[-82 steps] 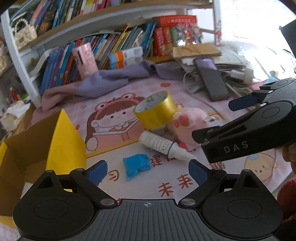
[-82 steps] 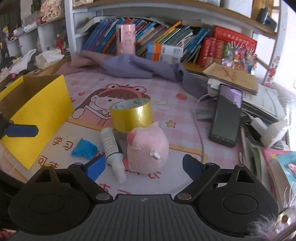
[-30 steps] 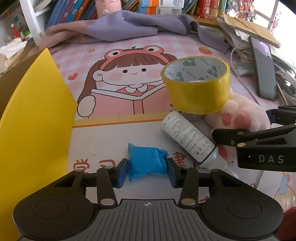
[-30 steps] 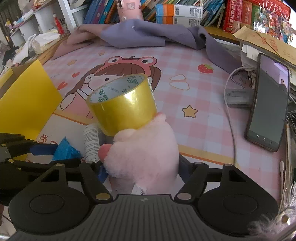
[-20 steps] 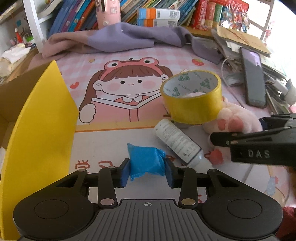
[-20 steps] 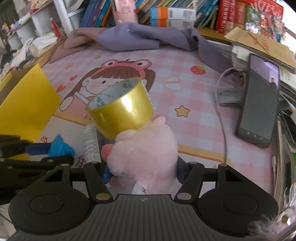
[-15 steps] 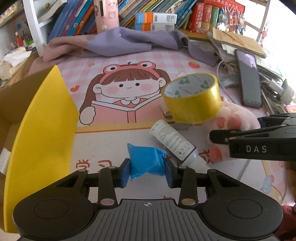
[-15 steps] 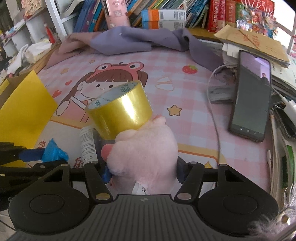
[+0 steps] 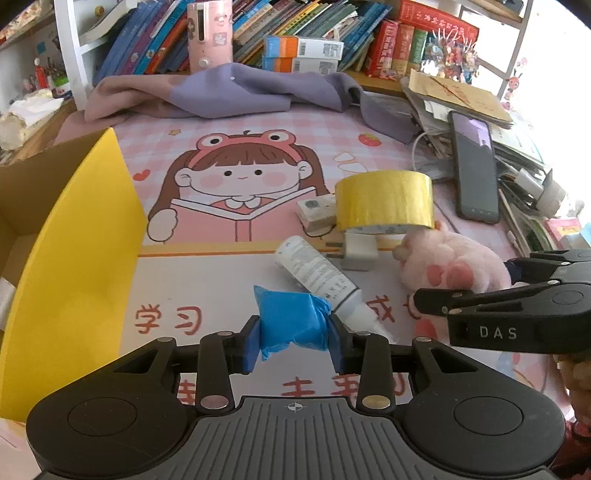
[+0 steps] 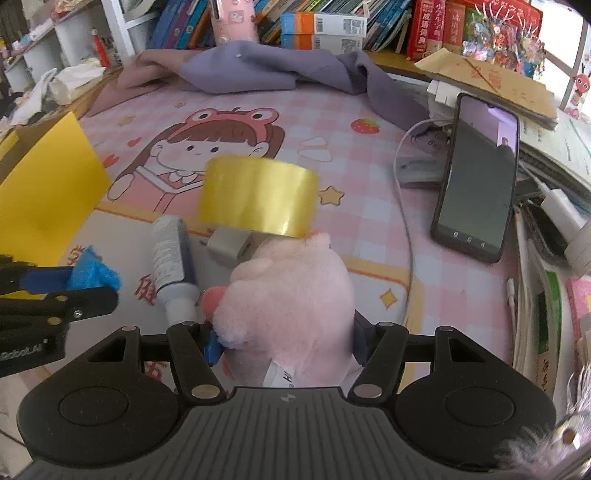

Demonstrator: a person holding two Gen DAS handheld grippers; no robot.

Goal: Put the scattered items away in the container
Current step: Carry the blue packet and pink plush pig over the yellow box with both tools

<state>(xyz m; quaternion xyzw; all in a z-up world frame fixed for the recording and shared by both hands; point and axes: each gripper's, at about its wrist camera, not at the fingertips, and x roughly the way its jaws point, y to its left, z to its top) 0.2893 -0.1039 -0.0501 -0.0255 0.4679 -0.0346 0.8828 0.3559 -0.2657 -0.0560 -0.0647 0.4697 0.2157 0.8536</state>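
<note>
Blue plastic is bunching up between our left gripper (image 9: pixel 293 345) pads: we are pinching the small blue packet (image 9: pixel 291 325) from both sides, jaws drawn in almost as narrow as they go, and the packet is riding clear above the pink cartoon mat (image 9: pixel 236 192). Over on the other side we are clamping the pink plush toy (image 10: pixel 288 306) in our right gripper (image 10: pixel 284 341), jaws standing about halfway and pressing into the soft body on both flanks, its white label poking out toward the camera. From the left wrist view we are seeing that same plush (image 9: pixel 450 266) with its paw pads facing us, just ahead of the right gripper's black finger.

We are looking at the yellow tape roll (image 9: pixel 384 205) sitting tilted, one edge propped on the plush and its far side over a white charger plug (image 9: pixel 356 251). Just beside it the white bottle (image 9: pixel 317 275) is lying on its side on the mat, nozzle pointing toward us. A small pale block (image 9: pixel 316 210) is sitting behind the roll.

Off to the left the cardboard box (image 9: pixel 22 206) is standing open, its yellow flap (image 9: pixel 74 266) raised between us and the inside. A black phone (image 10: pixel 476 177) is leaning against the paper stack at the right, and a purple cloth (image 9: pixel 236 90) is lying bunched before the bookshelf (image 9: pixel 303 26).
</note>
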